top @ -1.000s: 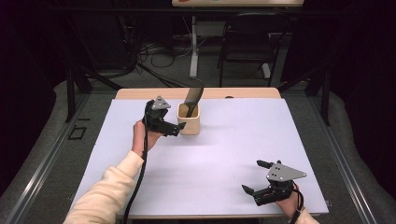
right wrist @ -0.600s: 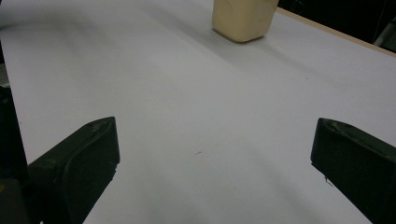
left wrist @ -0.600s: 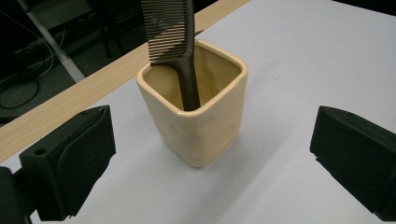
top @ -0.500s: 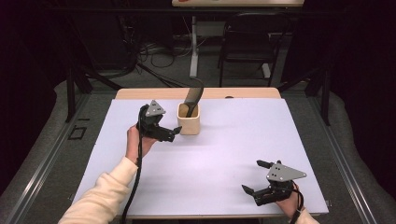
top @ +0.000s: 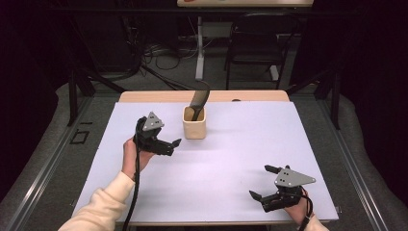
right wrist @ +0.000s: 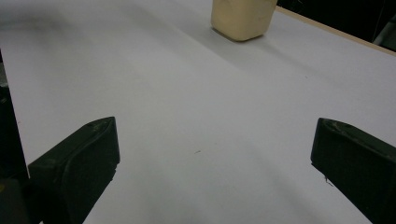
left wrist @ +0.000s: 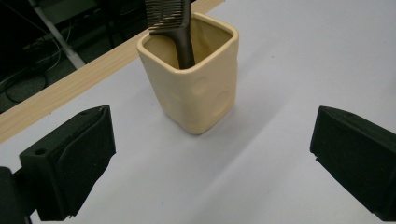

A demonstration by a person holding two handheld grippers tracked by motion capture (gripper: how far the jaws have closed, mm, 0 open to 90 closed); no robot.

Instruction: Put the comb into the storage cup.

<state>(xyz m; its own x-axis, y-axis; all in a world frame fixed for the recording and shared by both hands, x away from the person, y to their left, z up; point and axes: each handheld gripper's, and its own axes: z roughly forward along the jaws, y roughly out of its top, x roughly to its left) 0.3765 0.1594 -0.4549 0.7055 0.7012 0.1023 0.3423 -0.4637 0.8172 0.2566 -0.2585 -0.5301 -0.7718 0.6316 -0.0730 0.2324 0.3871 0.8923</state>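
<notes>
A cream square cup [top: 194, 127] stands on the white table sheet [top: 240, 144] near the back middle, with a dark comb [top: 199, 98] upright in it, teeth end up. My left gripper [top: 173, 146] hovers just left of and nearer than the cup, open and empty. In the left gripper view the cup [left wrist: 196, 98] and comb [left wrist: 175, 28] stand ahead, beyond the wide-apart jaws of the gripper [left wrist: 210, 163]. My right gripper [top: 260, 182] rests open near the front right corner. The right gripper view has the cup [right wrist: 243, 16] far ahead, and bare sheet lies between the jaws of the gripper [right wrist: 215, 168].
A strip of wooden tabletop [top: 159, 96] shows behind the sheet. Behind the table are a chair [top: 255, 43], a white post [top: 199, 48] and cables on the floor. Dark floor rails run along both sides.
My left gripper has drawn back from the cup, toward the near left. The cup, comb and right gripper have stayed put.
</notes>
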